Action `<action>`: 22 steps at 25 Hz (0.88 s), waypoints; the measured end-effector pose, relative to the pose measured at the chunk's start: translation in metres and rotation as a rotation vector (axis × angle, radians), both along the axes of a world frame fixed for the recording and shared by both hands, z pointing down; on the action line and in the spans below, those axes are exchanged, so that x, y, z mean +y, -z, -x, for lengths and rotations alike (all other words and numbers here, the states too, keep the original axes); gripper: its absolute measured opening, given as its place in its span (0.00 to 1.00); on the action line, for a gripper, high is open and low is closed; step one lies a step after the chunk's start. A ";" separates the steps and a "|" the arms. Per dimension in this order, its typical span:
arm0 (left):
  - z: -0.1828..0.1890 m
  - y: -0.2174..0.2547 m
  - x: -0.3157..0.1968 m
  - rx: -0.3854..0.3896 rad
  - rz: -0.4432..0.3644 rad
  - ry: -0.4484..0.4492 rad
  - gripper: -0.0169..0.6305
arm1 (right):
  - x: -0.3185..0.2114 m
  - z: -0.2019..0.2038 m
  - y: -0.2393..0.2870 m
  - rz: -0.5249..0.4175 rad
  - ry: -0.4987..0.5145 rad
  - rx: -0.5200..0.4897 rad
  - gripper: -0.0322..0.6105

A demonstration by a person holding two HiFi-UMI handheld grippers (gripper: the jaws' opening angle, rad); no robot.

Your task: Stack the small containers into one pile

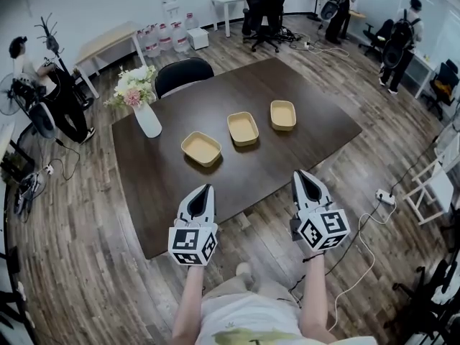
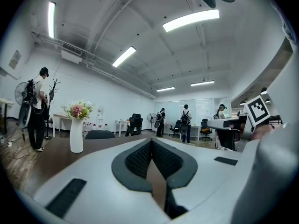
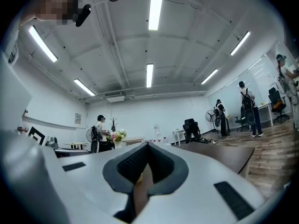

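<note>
Three small tan containers lie in a row on the dark brown table (image 1: 165, 171): the left one (image 1: 201, 148), the middle one (image 1: 243, 128) and the right one (image 1: 282, 114). All three stand apart and empty. My left gripper (image 1: 208, 188) hovers at the table's near edge, below the left container, its jaws shut on nothing. My right gripper (image 1: 299, 173) is held over the near right edge, also shut and empty. In the left gripper view the closed tips (image 2: 151, 140) point across the table; in the right gripper view the closed tips (image 3: 147, 145) do the same.
A white vase with flowers (image 1: 146, 116) stands at the table's far left; a black chair (image 1: 184, 74) sits behind it. Cables and a power strip (image 1: 384, 197) lie on the wooden floor at right. People stand at the room's edges (image 1: 397, 45).
</note>
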State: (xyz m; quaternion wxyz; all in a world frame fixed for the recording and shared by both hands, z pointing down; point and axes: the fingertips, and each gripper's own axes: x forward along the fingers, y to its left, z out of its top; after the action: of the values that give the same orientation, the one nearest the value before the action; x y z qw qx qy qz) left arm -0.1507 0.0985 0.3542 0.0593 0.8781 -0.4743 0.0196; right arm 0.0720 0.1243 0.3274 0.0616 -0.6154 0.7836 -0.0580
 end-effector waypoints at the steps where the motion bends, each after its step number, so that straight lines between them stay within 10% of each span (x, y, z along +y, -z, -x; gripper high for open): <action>1: 0.000 -0.001 -0.004 0.000 0.001 0.000 0.06 | -0.004 0.001 -0.002 0.004 0.001 -0.002 0.08; 22: -0.031 -0.028 -0.130 0.004 0.067 0.117 0.06 | -0.160 -0.013 -0.028 0.067 0.192 -0.022 0.08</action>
State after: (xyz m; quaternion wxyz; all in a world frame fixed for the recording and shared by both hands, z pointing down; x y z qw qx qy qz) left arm -0.1192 -0.0310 0.3824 0.0904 0.8466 -0.5237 0.0303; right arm 0.0853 -0.0358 0.3557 0.0437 -0.5383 0.8360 -0.0968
